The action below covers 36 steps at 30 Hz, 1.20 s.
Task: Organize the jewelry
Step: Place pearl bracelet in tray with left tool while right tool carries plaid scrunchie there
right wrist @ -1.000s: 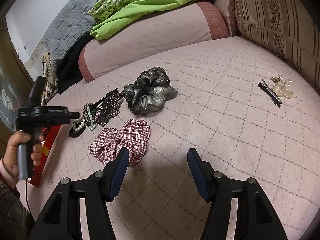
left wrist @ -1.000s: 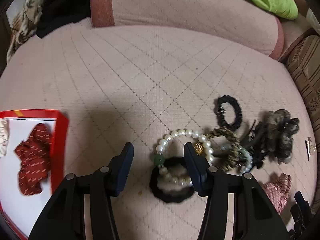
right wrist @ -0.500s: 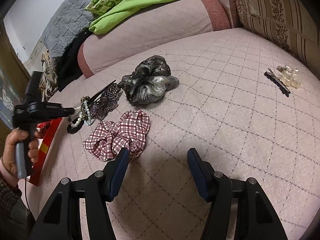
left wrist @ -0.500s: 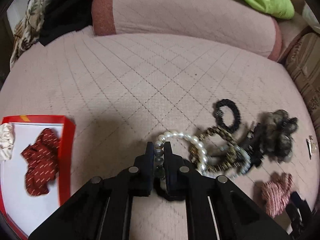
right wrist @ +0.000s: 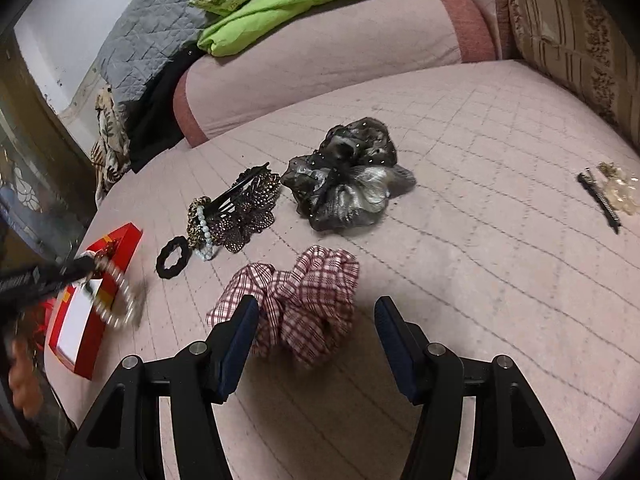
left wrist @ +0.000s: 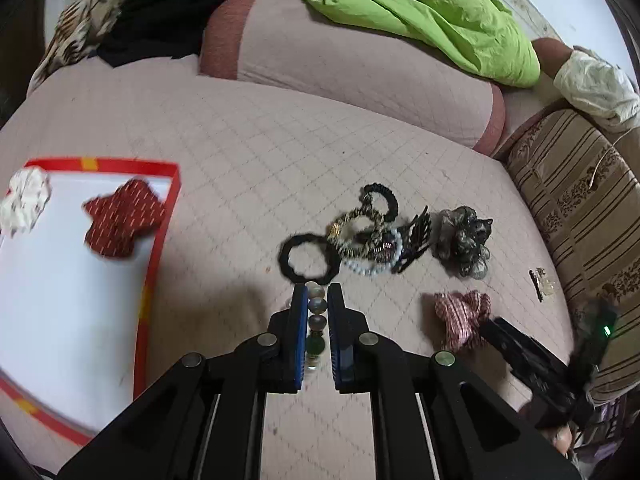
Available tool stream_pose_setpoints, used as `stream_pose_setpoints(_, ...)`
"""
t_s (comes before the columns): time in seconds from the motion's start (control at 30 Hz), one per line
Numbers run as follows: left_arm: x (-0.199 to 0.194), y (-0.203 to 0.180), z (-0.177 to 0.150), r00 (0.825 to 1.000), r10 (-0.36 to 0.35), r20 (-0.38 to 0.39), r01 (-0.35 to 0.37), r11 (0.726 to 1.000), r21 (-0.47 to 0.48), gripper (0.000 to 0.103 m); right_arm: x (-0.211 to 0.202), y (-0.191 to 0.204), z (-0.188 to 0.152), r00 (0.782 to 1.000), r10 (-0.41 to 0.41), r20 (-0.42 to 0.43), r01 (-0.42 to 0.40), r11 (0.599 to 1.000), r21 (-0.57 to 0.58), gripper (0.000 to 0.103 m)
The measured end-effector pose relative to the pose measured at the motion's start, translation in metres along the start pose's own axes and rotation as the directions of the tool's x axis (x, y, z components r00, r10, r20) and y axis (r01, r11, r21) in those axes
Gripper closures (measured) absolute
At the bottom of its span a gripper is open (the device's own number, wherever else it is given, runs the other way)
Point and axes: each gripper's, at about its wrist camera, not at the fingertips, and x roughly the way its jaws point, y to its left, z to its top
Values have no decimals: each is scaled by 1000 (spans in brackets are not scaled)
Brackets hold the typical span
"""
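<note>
My left gripper (left wrist: 317, 294) is shut on a pearl bracelet (left wrist: 316, 312) with a green bead, held above the pink quilted bed; the bracelet hangs blurred from it in the right wrist view (right wrist: 120, 294). A red-rimmed white box (left wrist: 160, 236) lies at left with a red scrunchie (left wrist: 122, 220) and a white one (left wrist: 24, 200) inside. A black hair tie (left wrist: 308, 258) lies just ahead, beside a pile of bracelets and a clip (left wrist: 372, 236). My right gripper (right wrist: 314, 312) is open, its jaws over a plaid scrunchie (right wrist: 296, 304).
A grey-black organza scrunchie (right wrist: 344, 180) lies behind the plaid one. A black hairpin and small clear clips (right wrist: 608, 196) lie at right. A pink bolster (left wrist: 360, 64) with green bedding (left wrist: 420, 16) lines the back; a striped cushion (left wrist: 580, 208) stands at right.
My left gripper closed on the pearl bracelet, lifted it off the pile and pulled back, leaving the black hair tie. My right gripper moved forward over the plaid scrunchie.
</note>
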Motion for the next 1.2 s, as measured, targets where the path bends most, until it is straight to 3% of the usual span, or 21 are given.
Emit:
stream_pose_setpoints(0.17,-9,9,-23,1000,0,0,0,1000,-18,94,9,3,1,1000,4,-29,-3,999,39,39)
stream_pose_setpoints(0.23,-11,13,-29,1000,10,3,-10,1000,-21,94,10,6,2,1000,5,-31,-4,999,48,50)
stream_pose_setpoints(0.3,-17,17,-34,1000,18,13,-18,1000,-22,94,15,9,3,999,3,-52,-1,999,48,75)
stream_pose_setpoints(0.37,-24,17,-39,1000,18,25,-18,1000,-18,94,20,12,3,997,-3,-74,6,999,43,89)
stream_pose_setpoints(0.63,-58,20,-51,995,31,90,-32,999,6,94,-4,40,-1,999,3,-48,-3,1000,-8,92)
stream_pose_setpoints(0.83,-91,45,-46,991,38,130,-36,999,-17,94,-28,76,-2,999,44,-28,-46,996,-71,93)
stream_pose_setpoints(1.03,-118,91,-37,980,132,149,-129,991,-26,94,-40,132,2,993,113,-30,-117,979,-166,93)
stream_pose_setpoints(1.2,-130,148,-31,967,212,144,-200,975,-93,94,-21,188,0,978,181,-103,-200,954,-223,93)
